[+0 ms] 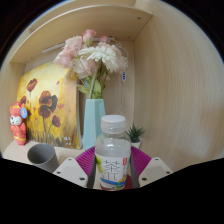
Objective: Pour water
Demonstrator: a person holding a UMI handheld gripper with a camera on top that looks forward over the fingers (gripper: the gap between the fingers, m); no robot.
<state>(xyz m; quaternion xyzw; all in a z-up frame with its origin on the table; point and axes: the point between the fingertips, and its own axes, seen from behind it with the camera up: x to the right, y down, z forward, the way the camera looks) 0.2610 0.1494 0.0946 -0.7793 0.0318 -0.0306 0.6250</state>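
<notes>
The water bottle [113,152] stood upright, cap on, squeezed between the gripper [112,168] fingers. No water was poured into the grey cup [42,156] yet.

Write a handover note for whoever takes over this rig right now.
Gripper: shut on the clear plastic water bottle with a white cap, which sits upright between the pink pads.

Job's things: the grey cup stands on the wooden shelf to the bottle's left, beside the orange toy figure. Behind the bottle are a light blue vase of pink and white flowers, a yellow poppy painting and a small green plant.

Done: bottle grasped. The cap appears to be on.

Left: bring the bottle over the grey cup and pour; nothing shows water in the cup yet.
</notes>
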